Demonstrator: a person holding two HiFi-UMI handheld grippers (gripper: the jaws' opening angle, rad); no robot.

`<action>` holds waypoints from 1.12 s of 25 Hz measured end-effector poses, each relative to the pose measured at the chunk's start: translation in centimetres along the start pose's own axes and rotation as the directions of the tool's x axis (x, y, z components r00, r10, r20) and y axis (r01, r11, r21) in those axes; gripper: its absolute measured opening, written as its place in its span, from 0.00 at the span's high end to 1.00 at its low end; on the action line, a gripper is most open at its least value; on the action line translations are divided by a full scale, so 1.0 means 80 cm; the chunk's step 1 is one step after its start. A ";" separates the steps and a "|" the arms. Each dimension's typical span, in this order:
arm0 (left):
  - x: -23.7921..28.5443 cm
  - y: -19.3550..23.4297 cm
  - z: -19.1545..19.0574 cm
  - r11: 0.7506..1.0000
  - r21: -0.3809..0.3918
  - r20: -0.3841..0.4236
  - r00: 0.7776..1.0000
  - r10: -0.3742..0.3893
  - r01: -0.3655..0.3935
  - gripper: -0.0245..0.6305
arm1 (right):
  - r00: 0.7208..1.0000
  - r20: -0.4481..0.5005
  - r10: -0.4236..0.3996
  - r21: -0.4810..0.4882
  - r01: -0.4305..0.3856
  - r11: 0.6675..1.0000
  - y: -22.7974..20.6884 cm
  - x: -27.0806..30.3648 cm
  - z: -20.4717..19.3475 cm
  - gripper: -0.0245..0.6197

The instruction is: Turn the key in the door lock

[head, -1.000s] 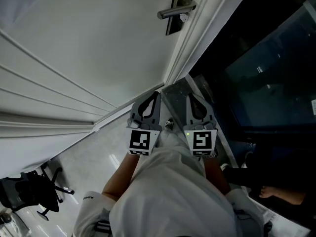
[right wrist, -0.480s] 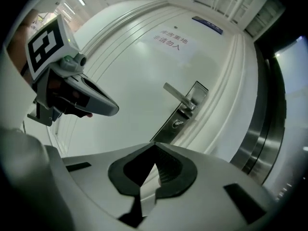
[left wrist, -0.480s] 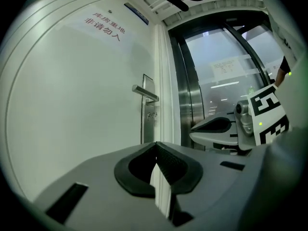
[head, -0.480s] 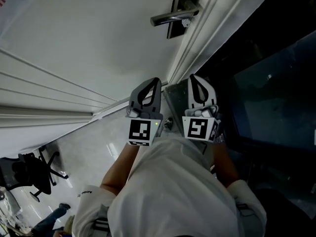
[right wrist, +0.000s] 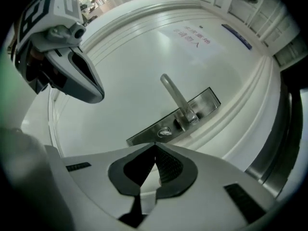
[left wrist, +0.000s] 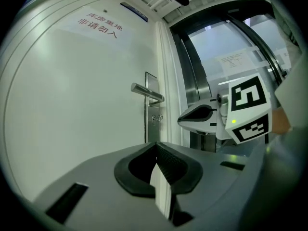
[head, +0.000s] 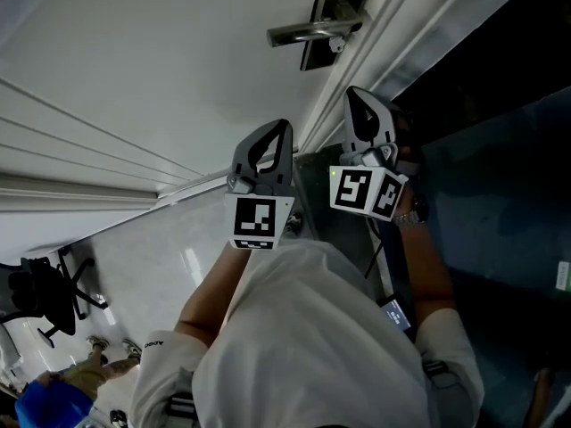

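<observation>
Both grippers are up in front of the white door (head: 161,69), side by side and apart from each other, and neither touches the door or its hardware. The left gripper (left wrist: 156,147) has its jaws closed tip to tip with nothing between them; it points roughly level at the door, and in its own view the lock plate (left wrist: 150,110) stands straight above the jaw tips. The right gripper (right wrist: 154,147) is the same, with jaws pressed together and empty; it is rolled, so in its view the plate runs diagonally. The key (right wrist: 164,132) sits in the lock on that plate, on the far side of the handle's pivot from the handle (right wrist: 174,99) lever itself. In the right gripper view the key shows just above the jaw tips, clearly apart from them. In the head view the right gripper is the one nearer the door frame (head: 357,69), and the left gripper is over the door panel. A sign with red characters (left wrist: 97,24) is on the door above the handle. Past the frame there is a dark glass panel (head: 500,150). An office chair (head: 36,294) stands on the floor at the lower left of the head view.
</observation>
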State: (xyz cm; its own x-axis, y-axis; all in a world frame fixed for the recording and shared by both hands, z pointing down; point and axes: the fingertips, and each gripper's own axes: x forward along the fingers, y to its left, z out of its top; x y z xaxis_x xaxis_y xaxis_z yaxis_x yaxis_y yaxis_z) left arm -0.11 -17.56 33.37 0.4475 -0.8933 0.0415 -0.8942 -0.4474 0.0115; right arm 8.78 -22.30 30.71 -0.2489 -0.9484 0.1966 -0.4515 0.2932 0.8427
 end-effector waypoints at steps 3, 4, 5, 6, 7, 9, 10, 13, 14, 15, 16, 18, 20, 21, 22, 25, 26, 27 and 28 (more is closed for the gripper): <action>0.012 0.010 0.010 1.000 -0.004 0.009 1.000 -0.013 0.013 0.95 | 0.998 -0.056 -0.013 -0.085 0.008 0.996 -0.012 0.027 0.002 0.97; 0.016 0.014 0.014 1.000 0.001 0.012 1.000 -0.016 0.016 0.95 | 0.998 -0.058 -0.022 -0.122 0.015 0.992 -0.014 0.033 0.006 0.97; 0.019 0.017 0.017 1.000 0.006 0.013 1.000 -0.018 0.018 0.95 | 0.998 -0.055 -0.029 -0.160 0.020 0.987 -0.016 0.038 0.009 0.97; 0.023 0.020 0.019 1.000 0.009 0.014 1.000 -0.021 0.021 0.95 | 0.998 -0.053 -0.031 -0.193 0.020 0.981 -0.016 0.043 0.012 0.97; 0.026 0.022 0.022 1.000 0.010 0.016 1.000 -0.027 0.027 0.95 | 0.998 -0.058 -0.027 -0.223 0.013 0.975 -0.016 0.047 0.013 0.96; 0.031 0.027 0.028 0.999 0.013 0.023 0.999 -0.040 0.040 0.95 | 0.996 -0.082 -0.017 -0.277 -0.007 0.961 -0.015 0.058 0.013 0.92; 0.033 0.029 0.030 0.999 0.013 0.026 0.999 -0.045 0.045 0.95 | 0.996 -0.091 -0.018 -0.303 -0.010 0.953 -0.015 0.061 0.013 0.87; 0.032 0.031 0.032 0.998 0.008 0.031 0.998 -0.057 0.056 0.95 | 0.994 -0.098 -0.037 -0.370 -0.002 0.929 -0.015 0.071 0.015 0.81; 0.031 0.031 0.031 0.998 0.005 0.031 0.998 -0.060 0.060 0.95 | 0.994 -0.102 -0.044 -0.390 0.000 0.921 -0.014 0.075 0.014 0.80; 0.031 0.031 0.031 0.998 0.002 0.030 0.998 -0.064 0.064 0.95 | 0.993 -0.105 -0.055 -0.411 0.007 0.912 -0.015 0.079 0.014 0.78; 0.030 0.031 0.029 0.998 0.000 0.027 0.997 -0.068 0.068 0.95 | 0.992 -0.104 -0.072 -0.431 0.021 0.902 -0.016 0.083 0.014 0.78; 0.029 0.029 0.027 0.997 -0.004 0.022 0.997 -0.076 0.076 0.95 | 0.989 -0.087 -0.119 -0.460 0.066 0.885 -0.022 0.086 0.016 0.78; 0.028 0.028 0.025 0.996 -0.006 0.017 0.996 -0.084 0.084 0.95 | 0.986 -0.070 -0.153 -0.473 0.102 0.875 -0.026 0.087 0.017 0.78; 0.028 0.029 0.023 0.996 -0.008 0.014 0.996 -0.087 0.087 0.95 | 0.984 -0.066 -0.166 -0.479 0.115 0.870 -0.026 0.087 0.017 0.78; 0.028 0.028 0.021 0.996 -0.011 0.009 0.996 -0.090 0.090 0.95 | 0.982 -0.064 -0.176 -0.486 0.124 0.865 -0.026 0.088 0.017 0.78; 0.027 0.027 0.015 0.995 -0.020 -0.004 0.995 -0.101 0.101 0.95 | 0.980 -0.064 -0.188 -0.520 0.128 0.844 -0.025 0.098 0.019 0.78; 0.027 0.026 0.015 0.994 -0.021 -0.005 0.995 -0.103 0.103 0.95 | 0.980 -0.067 -0.188 -0.530 0.125 0.839 -0.025 0.102 0.019 0.78; 0.026 0.026 0.015 0.994 -0.021 -0.005 0.995 -0.104 0.104 0.95 | 0.979 -0.073 -0.190 -0.529 0.124 0.839 -0.027 0.106 0.020 0.78; 0.025 0.026 0.016 0.994 -0.019 -0.004 0.995 -0.103 0.103 0.95 | 0.978 -0.077 -0.193 -0.517 0.126 0.847 -0.029 0.108 0.020 0.82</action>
State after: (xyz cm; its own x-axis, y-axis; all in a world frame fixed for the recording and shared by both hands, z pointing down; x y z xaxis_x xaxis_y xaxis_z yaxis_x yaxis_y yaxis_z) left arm -1.09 -20.33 32.19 0.5374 -0.8421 0.0441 -0.8433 -0.5363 0.0352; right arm 6.29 -30.96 29.61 -0.0908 -0.9935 0.0683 0.0292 0.0659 0.9974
